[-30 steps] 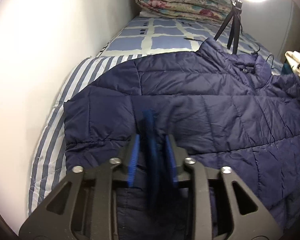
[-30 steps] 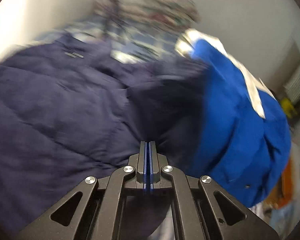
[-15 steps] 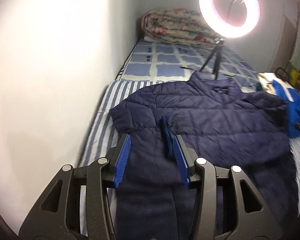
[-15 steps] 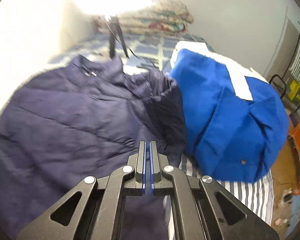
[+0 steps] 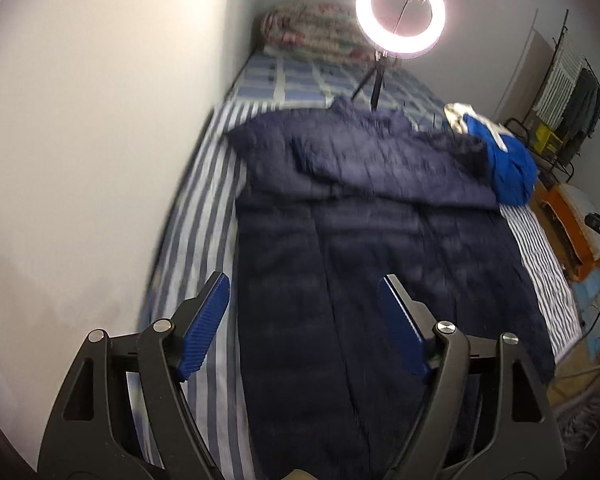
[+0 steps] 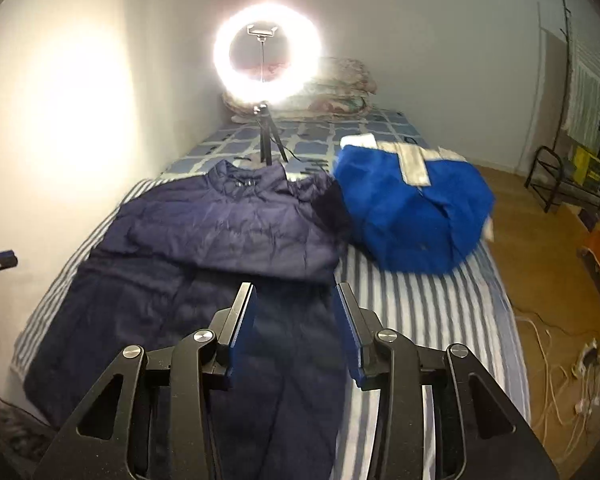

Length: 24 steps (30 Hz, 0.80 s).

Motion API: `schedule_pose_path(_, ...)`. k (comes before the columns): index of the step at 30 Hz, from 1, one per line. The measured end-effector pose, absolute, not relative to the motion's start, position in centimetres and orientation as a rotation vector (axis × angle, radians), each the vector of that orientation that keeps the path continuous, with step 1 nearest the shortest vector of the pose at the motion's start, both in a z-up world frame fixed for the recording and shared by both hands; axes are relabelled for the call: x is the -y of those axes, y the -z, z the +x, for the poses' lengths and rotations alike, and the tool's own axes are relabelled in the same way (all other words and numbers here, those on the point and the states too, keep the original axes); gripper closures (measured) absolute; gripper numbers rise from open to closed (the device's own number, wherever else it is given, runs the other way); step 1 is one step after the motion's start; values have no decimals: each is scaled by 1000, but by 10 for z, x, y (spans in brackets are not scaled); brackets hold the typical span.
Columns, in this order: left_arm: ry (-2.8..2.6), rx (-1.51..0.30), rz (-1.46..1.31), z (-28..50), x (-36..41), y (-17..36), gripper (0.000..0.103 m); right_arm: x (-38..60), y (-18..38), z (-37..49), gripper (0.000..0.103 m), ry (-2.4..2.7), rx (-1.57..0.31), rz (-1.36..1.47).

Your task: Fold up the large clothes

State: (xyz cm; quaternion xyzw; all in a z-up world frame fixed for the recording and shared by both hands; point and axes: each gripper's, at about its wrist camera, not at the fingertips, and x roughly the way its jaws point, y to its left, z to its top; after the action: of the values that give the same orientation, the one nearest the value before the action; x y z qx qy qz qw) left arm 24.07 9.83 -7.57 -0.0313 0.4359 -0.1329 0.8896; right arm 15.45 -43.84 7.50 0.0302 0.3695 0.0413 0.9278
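Observation:
A large navy quilted jacket lies flat on the striped bed, its collar toward the far end and both sleeves folded across its chest. It also shows in the right wrist view. My left gripper is open and empty, held above the jacket's lower left part. My right gripper is open and empty, held above the jacket's lower right edge. Neither gripper touches the fabric.
A blue and white garment lies bundled at the jacket's right. A ring light on a tripod stands on the bed beyond the collar, before folded floral quilts. A white wall runs along the left. The floor with cables lies right.
My left gripper let go of the jacket fabric and opened wide. My right gripper went from shut to open. Both pulled back and up, so the whole jacket is in view.

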Motion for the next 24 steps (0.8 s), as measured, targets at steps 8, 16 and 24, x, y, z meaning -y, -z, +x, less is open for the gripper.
schedule_pose_path(8,249,-1134,-153,176,-135,146,24,448,-17,78,64,-115,-965,115)
schedule_pose_path(16,266,-1277,-266,143,-142,193,24,455,49,39,64,-90,-1127,151)
schedule_pose_path(24,265,-1339,-265,140,-129,218,36,457,81,25,54,-164,-1205,268)
